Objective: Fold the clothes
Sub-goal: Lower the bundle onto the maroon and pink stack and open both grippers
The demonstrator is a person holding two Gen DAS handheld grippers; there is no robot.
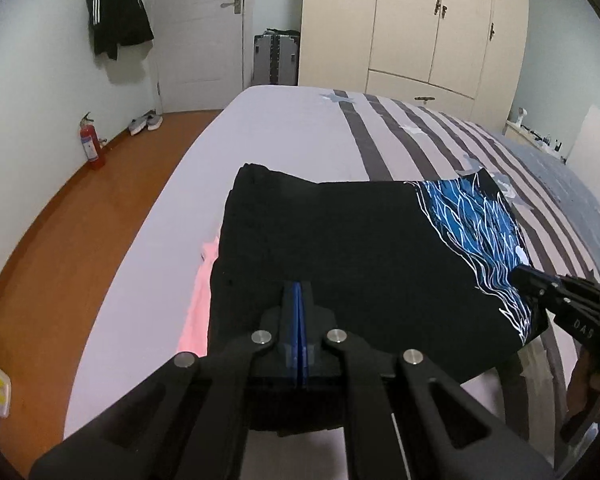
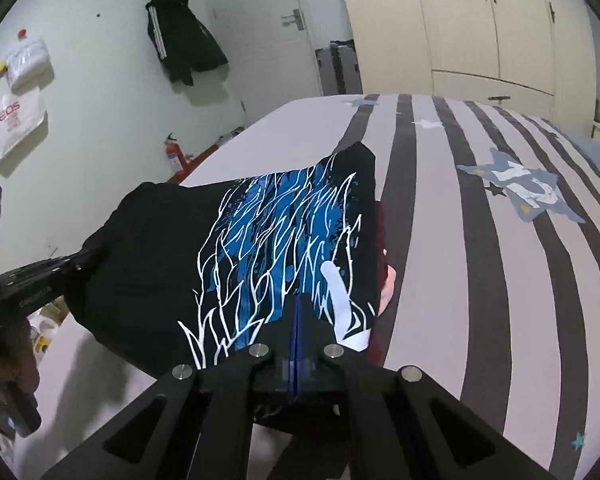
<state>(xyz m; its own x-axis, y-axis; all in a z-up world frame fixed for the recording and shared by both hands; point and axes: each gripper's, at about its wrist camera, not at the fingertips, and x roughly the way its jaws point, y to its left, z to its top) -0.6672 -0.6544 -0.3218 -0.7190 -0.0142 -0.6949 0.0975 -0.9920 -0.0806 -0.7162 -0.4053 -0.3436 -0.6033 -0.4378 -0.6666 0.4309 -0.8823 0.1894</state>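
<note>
A folded black T-shirt (image 1: pixel 340 248) with a blue and white print (image 2: pixel 284 240) is held stretched above the bed between both grippers. My left gripper (image 1: pixel 298 288) is shut on its plain black near edge. My right gripper (image 2: pixel 296 304) is shut on the printed near edge, and it also shows at the right of the left wrist view as the right gripper (image 1: pixel 520 276). The left gripper (image 2: pixel 88 258) shows at the left of the right wrist view, clamped on the shirt's side. A pink garment (image 1: pixel 198 312) lies on the bed under the shirt's left side.
The bed (image 1: pixel 284 132) has a pale sheet with dark stripes (image 2: pixel 480 240) and star patches. Wooden floor (image 1: pixel 80 208) runs along the left, with a red fire extinguisher (image 1: pixel 90 144), shoes (image 1: pixel 146 122), a door and wardrobes (image 1: pixel 412 24) beyond. A dark red garment (image 2: pixel 380 224) peeks out beside the shirt.
</note>
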